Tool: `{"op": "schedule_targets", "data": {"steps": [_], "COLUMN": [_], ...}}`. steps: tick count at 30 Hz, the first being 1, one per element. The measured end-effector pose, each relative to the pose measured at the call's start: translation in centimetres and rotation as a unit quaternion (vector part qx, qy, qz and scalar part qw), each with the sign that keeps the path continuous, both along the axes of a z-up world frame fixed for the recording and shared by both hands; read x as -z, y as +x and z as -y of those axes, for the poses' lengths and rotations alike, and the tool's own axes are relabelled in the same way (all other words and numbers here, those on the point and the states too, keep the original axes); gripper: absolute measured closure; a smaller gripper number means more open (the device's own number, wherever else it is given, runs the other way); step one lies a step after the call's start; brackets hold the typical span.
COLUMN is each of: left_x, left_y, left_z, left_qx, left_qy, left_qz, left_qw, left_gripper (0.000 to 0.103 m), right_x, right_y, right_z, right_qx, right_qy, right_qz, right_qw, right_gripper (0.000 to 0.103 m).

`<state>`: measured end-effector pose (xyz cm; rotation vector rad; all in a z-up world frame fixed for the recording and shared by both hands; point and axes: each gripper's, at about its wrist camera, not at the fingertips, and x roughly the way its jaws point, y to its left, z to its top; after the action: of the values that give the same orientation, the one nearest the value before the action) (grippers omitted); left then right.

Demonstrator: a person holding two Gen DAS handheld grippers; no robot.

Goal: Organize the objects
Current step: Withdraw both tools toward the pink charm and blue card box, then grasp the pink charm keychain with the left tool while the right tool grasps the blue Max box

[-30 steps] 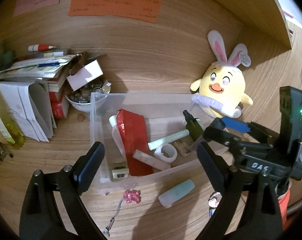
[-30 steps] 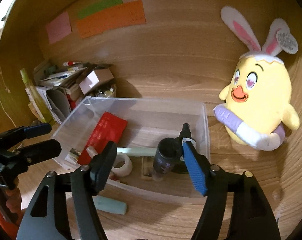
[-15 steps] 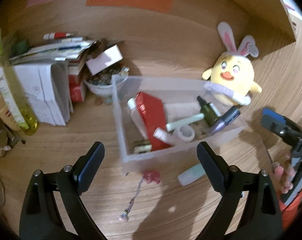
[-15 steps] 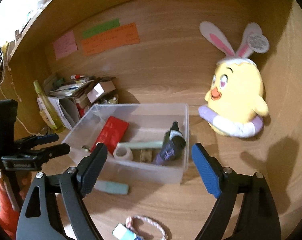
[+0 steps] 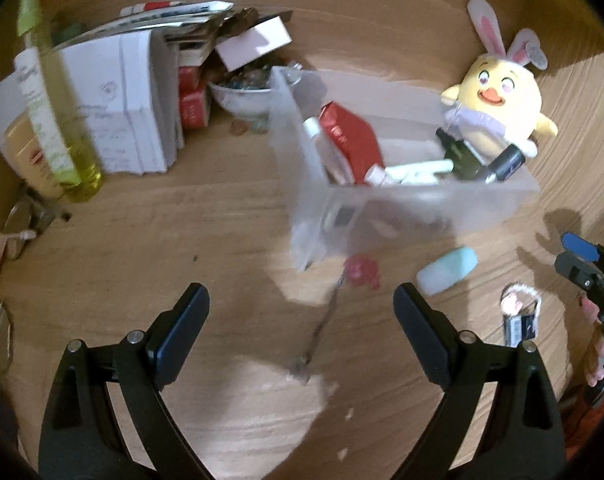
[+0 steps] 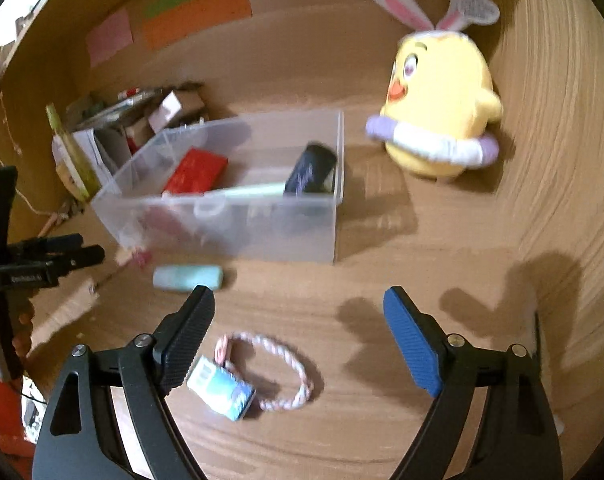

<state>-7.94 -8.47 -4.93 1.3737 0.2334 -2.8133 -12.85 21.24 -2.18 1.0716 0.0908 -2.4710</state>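
Note:
A clear plastic bin point(image 5: 421, 208) point(image 6: 230, 224) stands on the wooden desk. It holds a red packet point(image 5: 349, 136), a dark tube point(image 6: 309, 168), a small dark bottle and a mint stick. In front of the bin lie a mint-green tube point(image 5: 447, 270) point(image 6: 188, 277) and a pink flower charm point(image 5: 361, 272) on a thin chain. My left gripper point(image 5: 302, 332) is open above that chain, holding nothing. My right gripper point(image 6: 300, 336) is open, with a pink-white rope bracelet point(image 6: 278, 372) and its blue tag lying on the desk below its fingers.
A yellow chick plush point(image 5: 497, 96) point(image 6: 437, 100) with bunny ears sits right of the bin. At the left are stacked papers point(image 5: 134, 108), a bowl point(image 5: 242, 96) of small items, a yellow-green bottle point(image 5: 58, 120) and glasses point(image 5: 18, 224). Coloured notes point(image 6: 198, 16) hang on the back wall.
The right gripper let go of the dark tube, which now lies in the bin, and its jaws widened. Both grippers drew back from the bin toward the desk's front.

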Motion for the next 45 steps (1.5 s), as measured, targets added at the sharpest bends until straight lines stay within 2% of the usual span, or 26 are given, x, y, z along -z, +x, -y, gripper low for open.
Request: {"op": "schedule_targets", "data": {"steps": [3,7,13,20,25,27,31,33,38,41,43,45], "left_x": [0.2,0.7,1.8,1.4,1.9,1.9,1.8,1.8,1.9,2.0,2.0,2.0], "left_y": [1.4,2.4,3.3,1.1,-1.6,-2.0,-2.6,-2.9,-3.3,-3.5,-3.6,-3.7], "left_z": [0.1,-0.1,-0.5,-1.3,-2.2,-2.9,-3.3,-3.5,-4.1,-4.7,-4.9,-5.0], "left_qx": [-0.006,-0.005,0.007,0.029,0.038,0.044,0.053,0.055,0.056,0.057,0.048,0.043], "left_qy": [-0.002,-0.005,-0.012,0.005,0.02,0.009,0.014,0.014,0.002,-0.011,-0.028,-0.041], "left_qz": [-0.007,-0.002,0.008,0.007,0.025,0.023,0.025,0.025,0.02,0.015,0.009,0.005], "left_qw": [1.0,1.0,0.9999,0.9995,0.9988,0.9987,0.9982,0.9981,0.9982,0.9982,0.9984,0.9982], "left_gripper": [0.01,0.029,0.04,0.041,0.041,0.041,0.041,0.041,0.041,0.041,0.056,0.065], "right_x": [0.9,1.7,2.4,2.9,3.3,3.6,4.1,4.1,4.4,4.4,4.2,4.1], "right_y": [0.6,1.6,2.9,3.7,4.2,4.4,4.4,4.4,4.4,4.4,4.4,4.3], "right_z": [0.0,0.9,2.3,2.9,3.1,3.2,3.3,3.5,4.0,4.1,3.8,3.4], "right_qx": [-0.006,-0.015,-0.034,-0.037,-0.035,-0.034,-0.033,-0.037,-0.05,-0.053,-0.051,-0.052], "right_qy": [-0.011,-0.008,-0.006,-0.002,0.011,0.017,0.026,0.027,0.029,0.023,0.017,0.006], "right_qz": [0.019,0.03,0.042,0.048,0.044,0.046,0.044,0.042,0.038,0.038,0.037,0.043], "right_qw": [1.0,0.999,0.999,0.998,0.998,0.998,0.998,0.998,0.998,0.998,0.998,0.998], "right_gripper": [0.018,0.018,0.019,0.019,0.02,0.029,0.038,0.046,0.058,0.061,0.068,0.076]}}
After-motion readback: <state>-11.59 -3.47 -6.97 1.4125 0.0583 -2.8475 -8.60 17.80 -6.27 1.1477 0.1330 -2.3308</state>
